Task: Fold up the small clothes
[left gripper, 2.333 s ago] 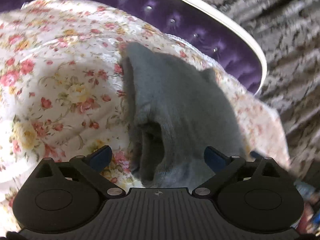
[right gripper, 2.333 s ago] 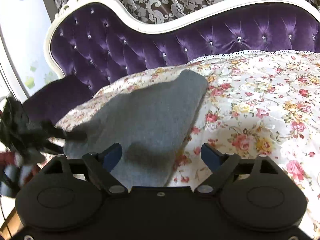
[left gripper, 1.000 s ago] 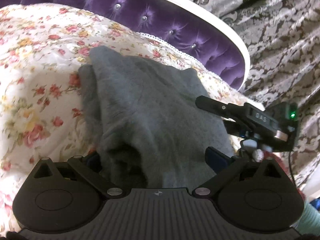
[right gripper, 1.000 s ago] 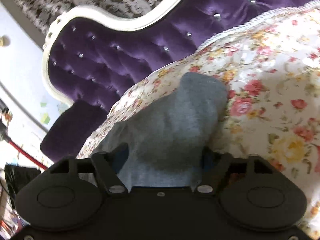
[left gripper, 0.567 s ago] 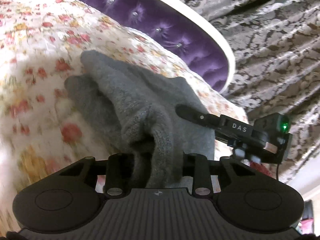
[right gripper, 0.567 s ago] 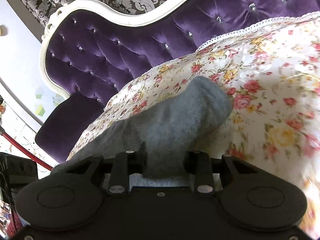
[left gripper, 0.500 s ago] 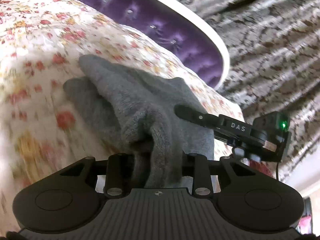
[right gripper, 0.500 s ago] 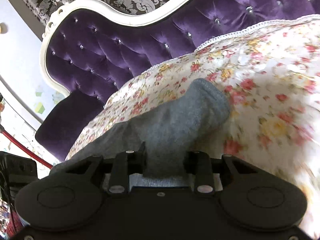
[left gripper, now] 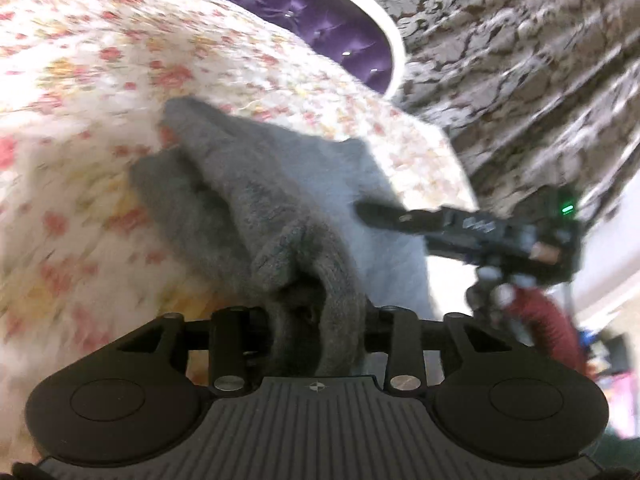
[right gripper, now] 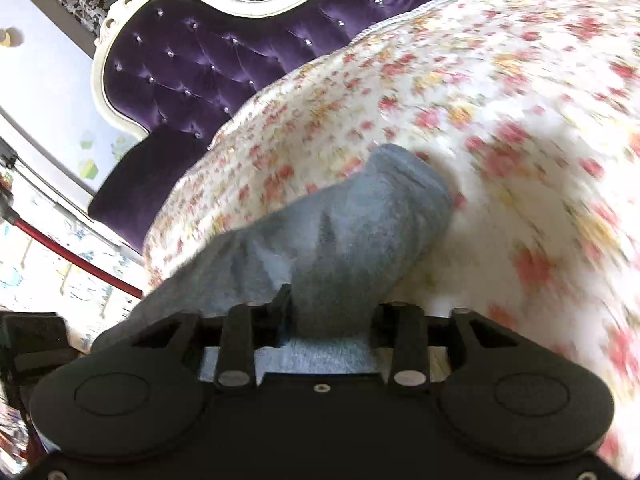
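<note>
We saw a plain grey garment (left gripper: 280, 216) on a white bedspread (right gripper: 500, 92) printed with small red, pink and yellow flowers. The headboard (right gripper: 192, 56) was deep purple tufted velvet, framed in white. The curtain (left gripper: 520, 40) showed a grey-and-brown damask pattern. Both grippers were black; a green light (left gripper: 568, 210) glowed on one.

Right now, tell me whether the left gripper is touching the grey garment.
Touching. The left wrist view shows the left gripper with bunched grey garment pinched between its jaws.
</note>
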Available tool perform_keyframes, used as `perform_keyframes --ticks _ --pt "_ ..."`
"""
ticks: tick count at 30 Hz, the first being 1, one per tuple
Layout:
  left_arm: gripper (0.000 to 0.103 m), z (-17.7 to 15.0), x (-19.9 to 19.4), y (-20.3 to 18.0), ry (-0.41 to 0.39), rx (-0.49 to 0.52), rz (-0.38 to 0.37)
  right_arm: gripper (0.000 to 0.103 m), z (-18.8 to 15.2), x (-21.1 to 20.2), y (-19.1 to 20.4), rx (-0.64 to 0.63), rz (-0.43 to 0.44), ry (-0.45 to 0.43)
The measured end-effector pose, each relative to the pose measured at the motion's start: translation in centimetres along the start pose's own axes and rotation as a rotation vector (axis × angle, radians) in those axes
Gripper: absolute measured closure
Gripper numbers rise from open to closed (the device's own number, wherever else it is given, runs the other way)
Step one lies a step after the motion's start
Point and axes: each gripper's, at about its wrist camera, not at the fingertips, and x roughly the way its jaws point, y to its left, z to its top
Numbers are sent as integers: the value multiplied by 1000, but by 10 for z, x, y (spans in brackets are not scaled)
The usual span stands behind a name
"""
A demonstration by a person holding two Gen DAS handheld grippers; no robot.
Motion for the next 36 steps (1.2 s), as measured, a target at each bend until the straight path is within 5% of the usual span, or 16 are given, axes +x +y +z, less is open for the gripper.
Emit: perform_keyframes --ticks 4,10,15,18,19,24,28,31,36 --pt "47 -21 -13 6 -73 38 134 36 -18 -14 -6 -3 -42 -82" --pt "43 -33 -41 7 -149 40 280 34 -41 -37 7 -104 -131 -225" --pt "44 -39 -73 -23 -295 177 412 37 -58 -60 44 -302 -200 -364" --pt "43 -31 -72 -41 -359 256 416 73 -66 -60 69 -417 -189 -380" --pt "43 -29 -68 -45 -365 270 410 75 -69 -56 77 -448 -183 -372" --pt "43 -20 -30 -50 -338 280 382 76 -79 -32 82 -475 -205 -307" --pt "41 -28 -1 -27 -213 249 418 77 -85 -22 57 -380 -251 -259" --pt "41 -30 -5 -12 -217 158 371 77 -83 -32 56 -352 -226 -277" --pt "38 -32 -6 -15 -220 162 394 73 -62 -33 70 -403 -201 -329"
